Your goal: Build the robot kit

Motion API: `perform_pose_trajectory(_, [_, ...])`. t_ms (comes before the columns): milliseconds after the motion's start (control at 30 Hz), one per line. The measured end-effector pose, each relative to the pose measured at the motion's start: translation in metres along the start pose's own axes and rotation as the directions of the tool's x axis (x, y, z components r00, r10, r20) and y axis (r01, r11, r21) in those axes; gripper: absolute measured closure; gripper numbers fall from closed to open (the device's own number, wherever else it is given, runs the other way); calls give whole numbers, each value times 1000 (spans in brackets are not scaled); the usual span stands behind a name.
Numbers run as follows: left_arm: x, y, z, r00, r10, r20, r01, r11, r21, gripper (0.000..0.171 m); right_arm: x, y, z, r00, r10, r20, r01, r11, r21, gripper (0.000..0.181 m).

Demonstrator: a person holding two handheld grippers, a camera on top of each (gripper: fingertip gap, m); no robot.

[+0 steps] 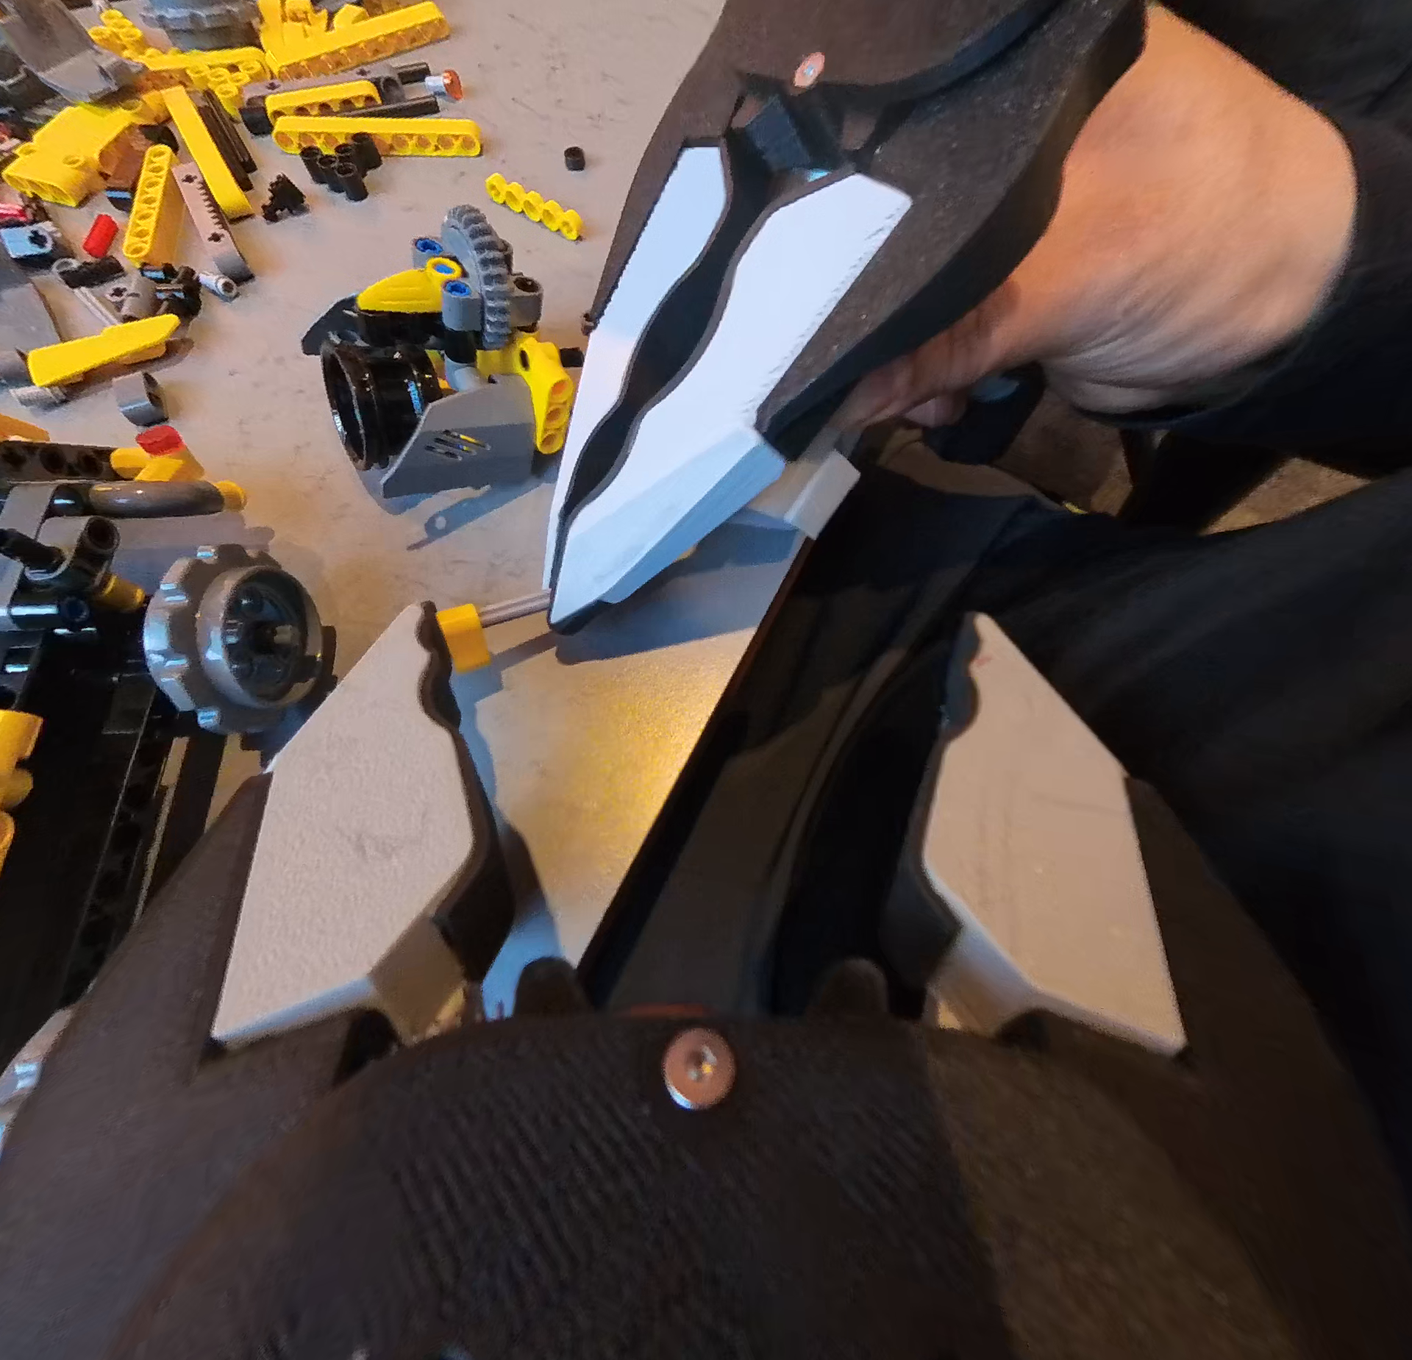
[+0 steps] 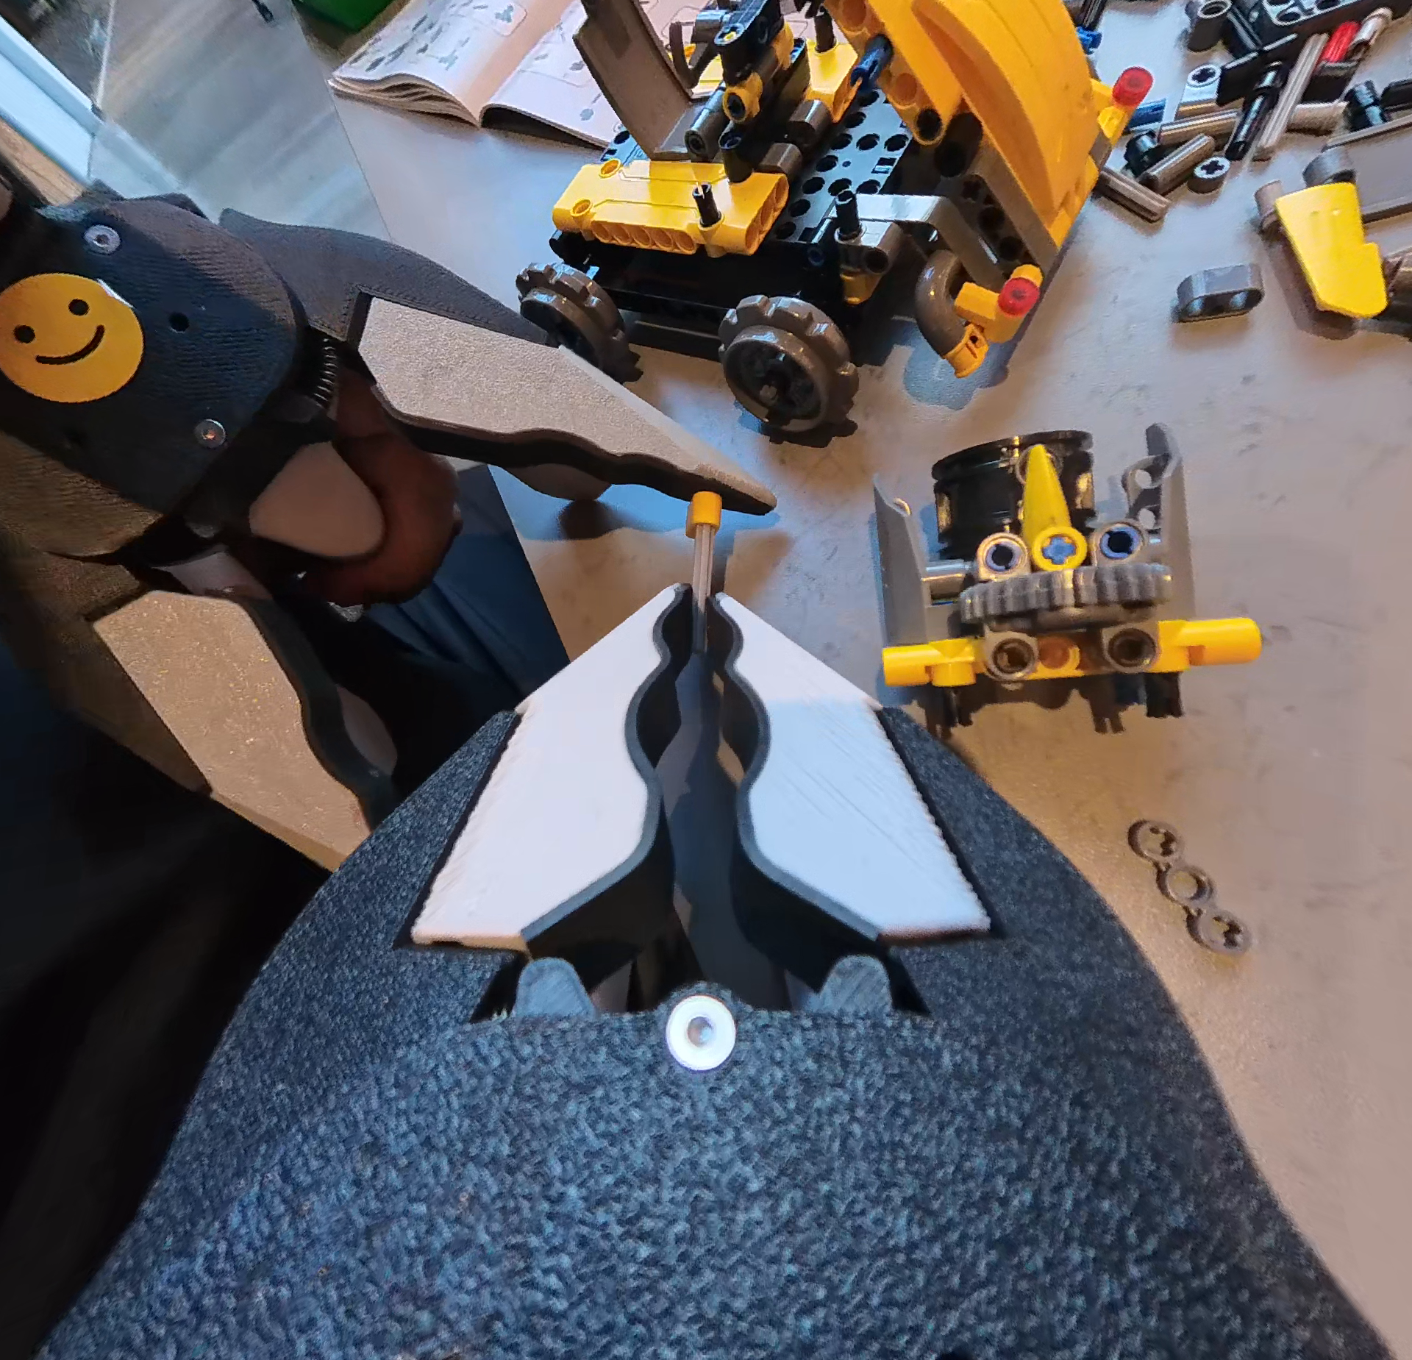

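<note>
My right gripper (image 2: 697,597) is shut on a thin grey axle (image 2: 701,574) with a yellow bush (image 2: 703,517) on its far end. It holds the axle just above the grey table (image 2: 1146,750), near the table's edge. In the left wrist view the right gripper (image 1: 569,605) comes in from the upper right, with the bush (image 1: 462,635) sticking out. My left gripper (image 1: 695,635) is open wide and empty. The tip of its left finger (image 1: 359,788) touches the bush. That finger (image 2: 550,421) also shows in the right wrist view, reaching in from the left.
A yellow and black wheeled model (image 2: 825,200) stands behind, its wheel (image 1: 237,635) close to my left finger. A small gear assembly (image 2: 1062,582) sits to the right. Loose yellow and black parts (image 1: 229,100), an open booklet (image 2: 489,47) and a flat dark link (image 2: 1188,884) lie around.
</note>
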State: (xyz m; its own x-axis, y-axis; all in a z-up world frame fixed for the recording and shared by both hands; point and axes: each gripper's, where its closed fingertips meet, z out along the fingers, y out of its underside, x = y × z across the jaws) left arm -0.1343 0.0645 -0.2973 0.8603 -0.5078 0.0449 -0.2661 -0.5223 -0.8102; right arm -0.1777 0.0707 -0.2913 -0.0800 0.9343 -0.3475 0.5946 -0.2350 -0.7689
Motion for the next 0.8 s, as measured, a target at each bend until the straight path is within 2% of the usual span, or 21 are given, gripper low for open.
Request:
perform_pose_trajectory(33, [0, -2, 0, 1000, -19, -6, 19, 1000, 9, 43, 0, -1, 0, 1000, 5, 4, -5, 1000, 7, 179])
perform_pose_trajectory(100, [-6, -6, -5, 999, -37, 1, 37, 998, 46, 56, -2, -4, -2, 1000, 9, 22, -9, 1000, 29, 178])
perform_pose_trajectory(200, [-18, -20, -27, 999, -33, -19, 36, 989, 145, 97, -11, -14, -10, 996, -5, 92, -6, 993, 118, 178])
perform_pose_trajectory(233, [-20, -25, -34, 997, -50, -51, 58, 983, 173, 106, -15, -17, -13, 993, -20, 116, 2, 989, 150, 178])
perform_pose_trajectory(367, [-21, -36, -54, 979, -101, -177, 143, 959, 245, 130, -43, -29, -34, 957, -178, 230, 103, 948, 302, 177])
perform_pose_trajectory(400, [-16, -39, -57, 972, -96, -215, 152, 954, 260, 134, -47, -31, -39, 948, -221, 230, 136, 932, 335, 177])
perform_pose_trajectory(467, [-5, -43, -61, 962, -68, -266, 143, 952, 272, 154, -51, -33, -43, 937, -284, 202, 197, 909, 367, 177])
perform_pose_trajectory(533, [0, -45, -64, 968, -29, -248, 102, 952, 287, 159, -54, -34, -46, 927, -323, 192, 233, 894, 382, 177])
perform_pose_trajectory(633, [5, -47, -66, 971, 3, -238, 71, 952, 299, 150, -55, -33, -47, 915, -356, 189, 266, 886, 381, 177])
perform_pose_trajectory(767, [2, -48, -71, 975, 20, -223, 56, 943, 327, 166, -59, -35, -48, 901, -385, 202, 286, 875, 391, 177])
perform_pose_trajectory(800, [3, -47, -71, 973, 23, -229, 56, 942, 330, 166, -60, -35, -48, 899, -387, 206, 288, 875, 389, 177])
